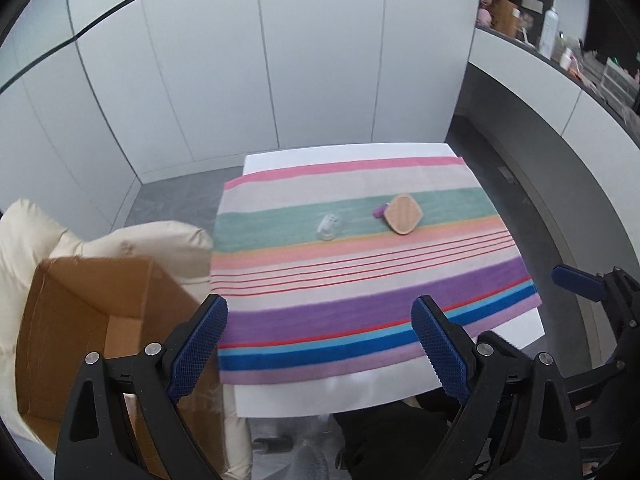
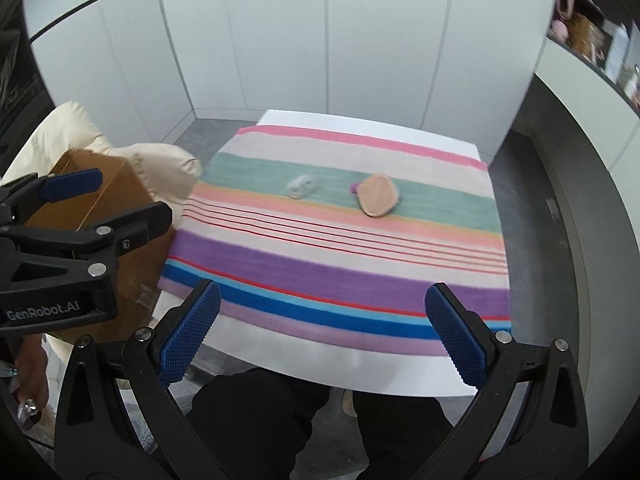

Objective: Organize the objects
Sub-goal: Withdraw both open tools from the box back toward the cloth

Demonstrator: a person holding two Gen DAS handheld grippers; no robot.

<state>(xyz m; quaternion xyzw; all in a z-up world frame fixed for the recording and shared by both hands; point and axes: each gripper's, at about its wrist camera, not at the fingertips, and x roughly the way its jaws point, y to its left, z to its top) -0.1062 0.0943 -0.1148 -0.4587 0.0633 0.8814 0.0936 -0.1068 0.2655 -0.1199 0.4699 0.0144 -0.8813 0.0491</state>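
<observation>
A tan ridged oval pad [image 1: 402,213] lies on the green stripe of a striped cloth [image 1: 360,280], partly over a small purple thing [image 1: 378,211]. A small clear plastic item [image 1: 329,227] lies to its left. They also show in the right wrist view: the pad [image 2: 377,194] and the clear item [image 2: 301,187]. My left gripper [image 1: 320,328] is open and empty, above the cloth's near edge. My right gripper [image 2: 324,320] is open and empty, also at the near edge. The right gripper shows at the right of the left wrist view [image 1: 580,280].
An open cardboard box [image 1: 80,320] stands left of the table on a cream cushioned seat [image 1: 120,244]. The white table [image 1: 360,396] sits before white wall panels. A cluttered shelf [image 1: 560,48] runs at the right. The person's dark-clothed legs [image 2: 304,420] are below the table edge.
</observation>
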